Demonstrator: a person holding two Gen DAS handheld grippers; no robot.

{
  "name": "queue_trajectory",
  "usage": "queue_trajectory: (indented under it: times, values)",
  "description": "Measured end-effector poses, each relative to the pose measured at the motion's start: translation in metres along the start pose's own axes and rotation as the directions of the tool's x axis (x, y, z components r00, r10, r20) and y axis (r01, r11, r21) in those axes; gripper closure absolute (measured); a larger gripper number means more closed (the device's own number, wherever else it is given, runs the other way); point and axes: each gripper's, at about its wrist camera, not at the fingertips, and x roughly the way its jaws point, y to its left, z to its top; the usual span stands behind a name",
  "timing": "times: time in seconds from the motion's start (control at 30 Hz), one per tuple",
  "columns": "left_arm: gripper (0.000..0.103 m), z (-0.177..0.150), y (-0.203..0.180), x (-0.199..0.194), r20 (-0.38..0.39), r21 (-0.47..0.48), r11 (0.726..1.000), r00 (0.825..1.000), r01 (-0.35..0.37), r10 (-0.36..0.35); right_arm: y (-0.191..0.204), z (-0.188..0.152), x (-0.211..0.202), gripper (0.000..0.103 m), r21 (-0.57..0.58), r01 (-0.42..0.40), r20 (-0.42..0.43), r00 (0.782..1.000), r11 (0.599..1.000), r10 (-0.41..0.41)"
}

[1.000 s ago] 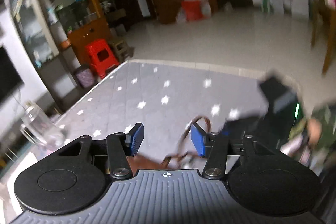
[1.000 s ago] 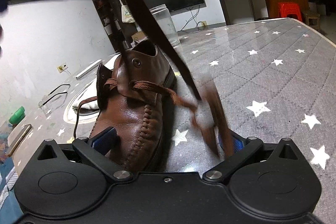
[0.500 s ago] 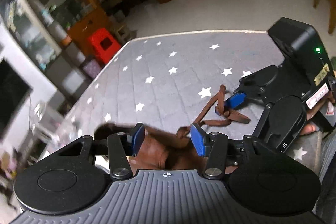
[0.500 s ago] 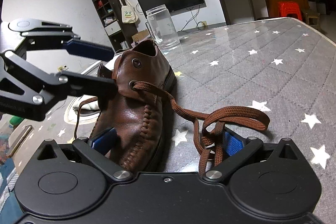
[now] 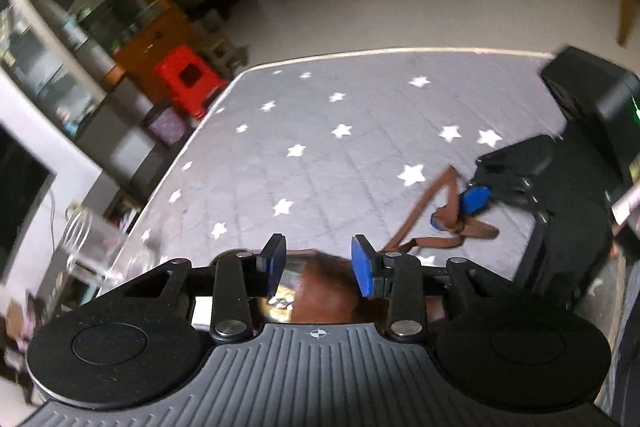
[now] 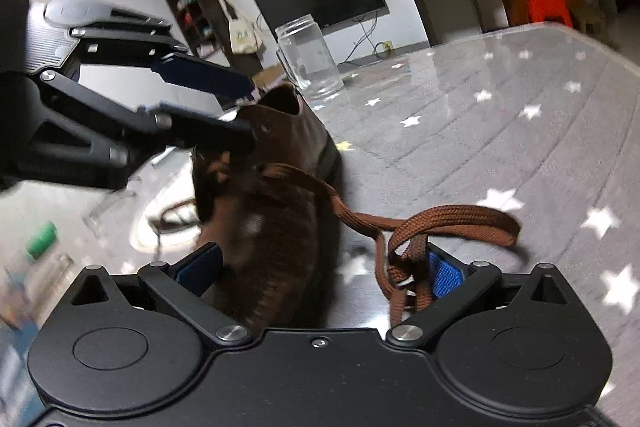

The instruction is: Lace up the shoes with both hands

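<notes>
Meanwhile, empty glass jar (image 6: 306, 59) behind shoe (image 6: 276, 211); left claw (image 5: 318, 267) closing on nothing, right claw (image 6: 320, 269) spread.

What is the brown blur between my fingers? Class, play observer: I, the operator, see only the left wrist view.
Observer: A brown leather shoe. The right wrist view shows it whole, with its toe toward that camera.
Operator: Which part of it am I at?
Observer: The left gripper is at the shoe's ankle opening. Its fingers are closing with the rim about between them, but whether they touch it is unclear.
Operator: Where does the flat brown lace start?
Observer: It leaves an eyelet on top of the shoe and loops around one blue-padded finger of the open right gripper.
</notes>
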Motion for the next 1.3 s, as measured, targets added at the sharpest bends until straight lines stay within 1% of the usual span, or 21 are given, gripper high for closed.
queue_trajectory:
  times: [0.1,0.23,0.33,0.4,0.47,0.57,0.67,0.77,0.87,0.93,0.97,1.03,1.07,1.1,1.17,1.23,1.3]
  values:
    - [0.065,-0.001,-0.001,-0.005,0.015,0.019,1.000,1.000,0.006,-0.007,0.013,0.003,0.004,0.000,-0.065,0.016,0.025,1.000,0.998,-0.015]
    - [0.065,-0.001,-0.015,-0.006,0.019,0.092,0.995,0.999,0.027,-0.029,0.020,0.003,0.002,0.000,-0.082,0.038,0.057,0.998,0.996,-0.033]
    - [0.065,0.000,-0.033,0.003,0.012,0.155,0.986,0.998,0.062,-0.065,0.024,0.001,-0.003,0.000,-0.096,0.046,0.055,0.998,0.994,-0.041]
    - [0.065,0.001,-0.043,0.011,-0.002,0.206,0.976,0.997,0.076,-0.077,0.023,-0.003,-0.007,0.000,-0.103,0.067,0.046,0.997,0.992,-0.062]
    - [0.065,0.004,-0.052,0.019,-0.019,0.253,0.963,0.996,0.088,-0.086,0.022,-0.003,-0.012,0.000,-0.095,0.062,0.042,0.997,0.994,-0.058]
    - [0.066,0.009,-0.054,0.030,-0.048,0.270,0.957,0.994,0.109,-0.100,0.027,-0.002,-0.022,0.000,-0.105,0.052,0.069,0.997,0.993,-0.045]
    - [0.066,0.011,-0.053,0.040,-0.091,0.276,0.951,0.989,0.138,-0.118,0.034,-0.002,-0.033,0.000,-0.150,0.097,0.107,0.991,0.984,-0.081]
    - [0.066,0.012,-0.050,0.056,-0.163,0.267,0.947,0.977,0.179,-0.138,0.034,-0.002,-0.039,0.000,-0.166,0.092,0.107,0.991,0.982,-0.075]
    - [0.065,0.015,-0.049,0.061,-0.186,0.260,0.945,0.971,0.198,-0.152,0.035,-0.006,-0.046,0.000,-0.176,0.072,0.097,0.994,0.982,-0.055]
    - [0.065,0.018,-0.049,0.065,-0.206,0.265,0.944,0.968,0.197,-0.145,0.037,-0.008,-0.047,0.000,-0.180,0.061,0.092,0.995,0.982,-0.045]
    - [0.067,0.020,-0.047,0.068,-0.221,0.257,0.945,0.964,0.204,-0.148,0.037,-0.009,-0.048,0.000,-0.181,0.056,0.093,0.995,0.982,-0.040]
    - [0.089,0.021,-0.041,0.074,-0.249,0.206,0.949,0.950,0.241,-0.187,0.039,-0.008,-0.050,0.000,-0.175,0.038,0.094,0.995,0.984,-0.022]
    - [0.089,0.022,-0.038,0.078,-0.262,0.175,0.949,0.942,0.262,-0.211,0.040,-0.007,-0.050,0.000,-0.168,0.022,0.092,0.996,0.985,-0.006]
    - [0.091,0.021,-0.036,0.080,-0.268,0.159,0.949,0.937,0.273,-0.224,0.041,-0.006,-0.050,0.000,-0.162,0.006,0.091,0.996,0.987,0.009]
    - [0.095,0.021,-0.035,0.081,-0.265,0.142,0.952,0.937,0.271,-0.227,0.044,-0.006,-0.050,0.000,-0.163,-0.007,0.088,0.996,0.987,0.022]
    - [0.098,0.022,-0.024,0.083,-0.241,0.019,0.963,0.936,0.268,-0.256,0.045,-0.006,-0.050,0.000,-0.167,-0.009,0.092,0.995,0.986,0.025]
    - [0.098,0.022,-0.012,0.079,-0.194,-0.080,0.957,0.937,0.279,-0.289,0.045,-0.006,-0.048,0.000,-0.164,-0.024,0.086,0.996,0.986,0.038]
